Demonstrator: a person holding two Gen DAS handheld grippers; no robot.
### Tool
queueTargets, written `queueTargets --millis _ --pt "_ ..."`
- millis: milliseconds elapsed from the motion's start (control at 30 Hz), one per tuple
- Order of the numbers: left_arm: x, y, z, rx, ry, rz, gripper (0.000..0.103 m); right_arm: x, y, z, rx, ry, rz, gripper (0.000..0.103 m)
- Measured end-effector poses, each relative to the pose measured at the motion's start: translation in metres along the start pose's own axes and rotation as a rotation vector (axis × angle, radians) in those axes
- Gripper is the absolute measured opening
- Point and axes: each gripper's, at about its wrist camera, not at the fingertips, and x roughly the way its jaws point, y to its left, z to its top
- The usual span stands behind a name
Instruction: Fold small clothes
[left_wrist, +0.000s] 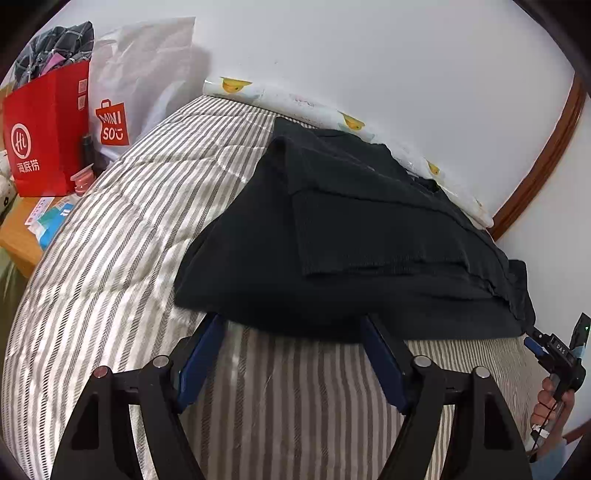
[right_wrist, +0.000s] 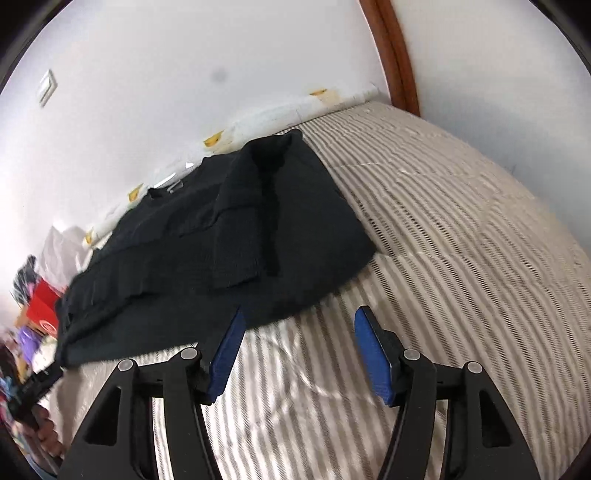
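The black garment (left_wrist: 332, 240) lies spread on the striped bed cover (left_wrist: 122, 236), its far side close to the wall edge of the bed, with one sleeve folded in over the body; its near hem faces both grippers. The left gripper (left_wrist: 291, 325) has its blue pads (left_wrist: 201, 358) well apart, and their tips sit right at the near hem, with nothing clamped between them; whether they touch the cloth cannot be told. In the right wrist view the right gripper (right_wrist: 299, 317) also stands apart, its left pad (right_wrist: 227, 354) just beside the garment's (right_wrist: 207, 236) near edge, its right pad over bare striped cover (right_wrist: 461, 258); no cloth is caught between them. The right gripper shows small at the right edge of the left view (left_wrist: 532, 341), with "DAS" on its body, held by a hand (left_wrist: 550, 402).

Along the wall edge runs a white roll with yellow duck prints (left_wrist: 236, 86). Beyond the bed's left edge a wooden side table (left_wrist: 18, 243) carries a red paper bag (left_wrist: 44, 136) marked "Hi" above Chinese characters, stuffed with dark checked cloth; beside it is a white plastic bag (left_wrist: 144, 74) printed "MINISO" on a red bag logo.
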Motion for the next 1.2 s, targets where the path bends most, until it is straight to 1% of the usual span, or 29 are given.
queueTargets --millis 100,133,200,233,267,300,333,367,433,467,567,633,767,967,1200 --pt "0.003 -0.004 0.002 -0.002 -0.014 0.007 0.073 0.014 0.005 0.005 0.002 0.002 0.006 0.061" --pt "0.005 -0.005 0.003 -0.002 -0.016 0.009 0.07 0.018 0.007 0.007 0.0 0.005 0.001 0.061" --pt "0.008 -0.006 0.007 -0.002 -0.015 0.024 0.065 0.027 0.012 0.007 -0.012 0.01 -0.023 0.055" --pt "0.01 -0.006 0.009 -0.006 -0.013 0.027 0.06 0.029 0.016 0.007 -0.032 -0.003 -0.039 0.05" --pt "0.011 -0.006 0.011 -0.009 -0.014 0.035 0.053 0.031 0.02 0.007 -0.053 0.0 -0.043 0.041" --pt "0.012 -0.006 0.012 -0.008 -0.012 0.044 0.049 0.032 0.023 0.007 -0.062 0.0 -0.039 0.036" --pt "0.014 -0.007 0.013 -0.002 -0.012 0.054 0.039 0.033 0.024 0.008 -0.071 -0.002 -0.038 0.028" --pt "0.015 -0.007 0.013 0.001 -0.008 0.05 0.029 0.034 0.027 0.007 -0.084 -0.003 -0.043 0.018" --pt "0.016 -0.008 0.012 -0.002 -0.004 0.034 0.018 0.033 0.027 0.006 -0.098 -0.008 -0.066 0.012" --pt "0.014 -0.009 0.011 -0.001 -0.012 0.035 0.016 0.032 0.026 0.006 -0.097 -0.005 -0.06 0.009" --pt "0.007 -0.013 0.008 0.019 -0.027 0.038 0.014 0.025 0.022 0.005 -0.091 -0.015 -0.044 0.007" --pt "0.0 -0.011 0.007 0.014 -0.032 0.029 0.014 0.018 0.023 0.004 -0.101 -0.029 -0.04 0.006" --pt "-0.014 -0.007 -0.001 0.007 -0.032 0.016 0.013 0.004 0.027 -0.005 -0.116 -0.027 -0.045 0.006" --pt "-0.04 -0.004 -0.031 0.04 -0.026 0.021 0.014 -0.024 0.024 -0.03 -0.127 -0.019 -0.042 0.006" --pt "-0.064 0.0 -0.061 0.065 -0.011 0.025 0.014 -0.056 0.017 -0.062 -0.137 -0.011 -0.057 0.006"
